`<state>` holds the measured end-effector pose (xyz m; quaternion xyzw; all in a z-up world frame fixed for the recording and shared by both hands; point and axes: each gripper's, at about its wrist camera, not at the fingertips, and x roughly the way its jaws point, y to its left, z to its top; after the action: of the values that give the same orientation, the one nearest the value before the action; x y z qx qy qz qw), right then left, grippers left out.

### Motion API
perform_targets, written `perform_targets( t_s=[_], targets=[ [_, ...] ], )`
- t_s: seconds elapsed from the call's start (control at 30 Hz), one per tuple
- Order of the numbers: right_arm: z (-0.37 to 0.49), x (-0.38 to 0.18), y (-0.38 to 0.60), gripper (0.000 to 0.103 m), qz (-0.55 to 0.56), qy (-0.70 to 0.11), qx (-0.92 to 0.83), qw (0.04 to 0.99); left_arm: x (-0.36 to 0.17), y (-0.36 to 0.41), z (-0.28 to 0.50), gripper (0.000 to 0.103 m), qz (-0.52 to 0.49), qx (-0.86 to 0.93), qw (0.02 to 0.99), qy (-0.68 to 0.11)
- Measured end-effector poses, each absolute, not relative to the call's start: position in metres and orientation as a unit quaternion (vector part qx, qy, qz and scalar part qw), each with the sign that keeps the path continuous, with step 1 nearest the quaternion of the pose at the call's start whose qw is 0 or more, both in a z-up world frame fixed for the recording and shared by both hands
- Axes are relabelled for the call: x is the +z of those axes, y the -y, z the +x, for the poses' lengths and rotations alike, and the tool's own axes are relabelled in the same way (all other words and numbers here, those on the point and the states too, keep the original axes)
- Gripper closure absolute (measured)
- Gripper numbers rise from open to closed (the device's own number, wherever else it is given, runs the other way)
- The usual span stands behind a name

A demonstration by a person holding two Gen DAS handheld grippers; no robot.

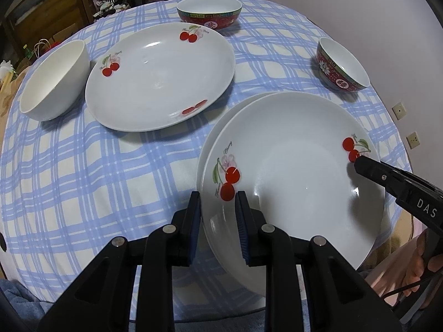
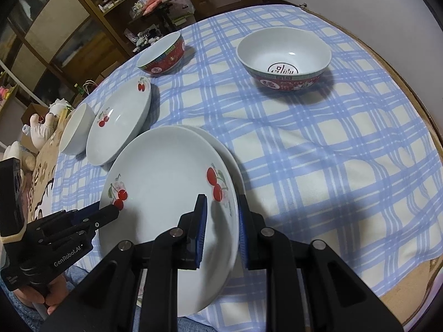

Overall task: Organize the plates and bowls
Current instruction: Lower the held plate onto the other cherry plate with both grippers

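A white cherry-print plate (image 1: 290,171) lies on top of another plate (image 1: 218,121) at the table's near edge. My left gripper (image 1: 217,196) straddles its left rim, one pad on each side, jaws close to the rim. My right gripper (image 2: 221,207) straddles the opposite rim of the same plate (image 2: 166,193) in the same way. A third cherry plate (image 1: 160,77) lies further back, also seen in the right wrist view (image 2: 119,121). A plain white bowl (image 1: 52,83) and two red-patterned bowls (image 1: 209,11) (image 1: 342,65) stand around.
The round table wears a blue-checked cloth (image 1: 83,179). Wooden shelves (image 2: 83,13) with clutter stand beyond the far side. Stuffed toys (image 2: 41,130) lie off the left edge. A wall with sockets (image 1: 398,110) is on the right.
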<state>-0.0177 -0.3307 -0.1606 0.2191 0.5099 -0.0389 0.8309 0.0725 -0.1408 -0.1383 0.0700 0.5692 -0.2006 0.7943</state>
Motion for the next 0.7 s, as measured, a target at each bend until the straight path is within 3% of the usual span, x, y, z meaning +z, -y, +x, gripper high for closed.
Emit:
perform_targets(
  t_s=[0.7],
  targets=[
    [-0.0154, -0.1656, 0.329, 0.079, 0.222, -0.52, -0.032, 0.824, -0.1442, 0.1467, 0.0757, 0.079, 0.099, -0.195, 0.798, -0.562]
  ],
)
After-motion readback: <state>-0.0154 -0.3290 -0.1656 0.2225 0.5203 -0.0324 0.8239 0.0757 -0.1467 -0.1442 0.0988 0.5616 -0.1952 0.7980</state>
